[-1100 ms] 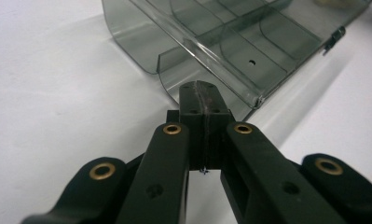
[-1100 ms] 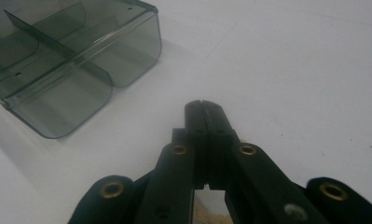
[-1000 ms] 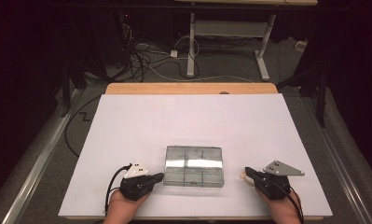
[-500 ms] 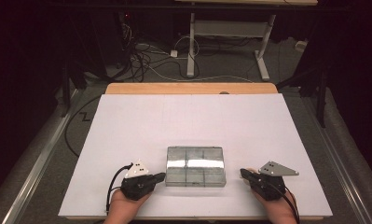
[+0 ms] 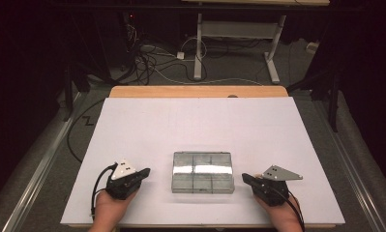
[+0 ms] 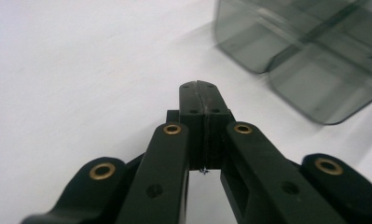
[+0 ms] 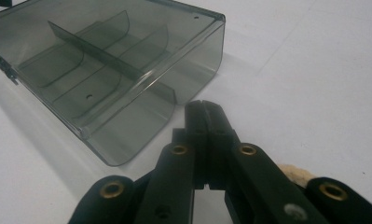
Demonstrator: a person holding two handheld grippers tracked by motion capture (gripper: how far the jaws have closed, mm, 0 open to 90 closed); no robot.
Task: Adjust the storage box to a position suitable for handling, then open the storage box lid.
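Observation:
A clear grey plastic compartment box (image 5: pixel 202 172) lies flat on the white table sheet (image 5: pixel 195 125), near its front edge, with its lid shut and dividers inside. My left gripper (image 5: pixel 145 171) rests on the sheet just left of the box, jaws pressed together with nothing between them (image 6: pixel 200 86); a corner of the box (image 6: pixel 309 56) lies ahead to its right. My right gripper (image 5: pixel 244 178) sits just right of the box, also shut and empty (image 7: pixel 203 105), its tip close to the near corner of the box (image 7: pixel 113 79) but apart from it.
Beyond the sheet a wooden table edge (image 5: pixel 195 91) runs across the back. Past it on the floor lie cables (image 5: pixel 147 58) and a desk frame (image 5: pixel 234 34). Bare white sheet stretches behind and to both sides of the box.
Both grippers have crept a little inward toward the box, the right one slightly more. The box has not moved.

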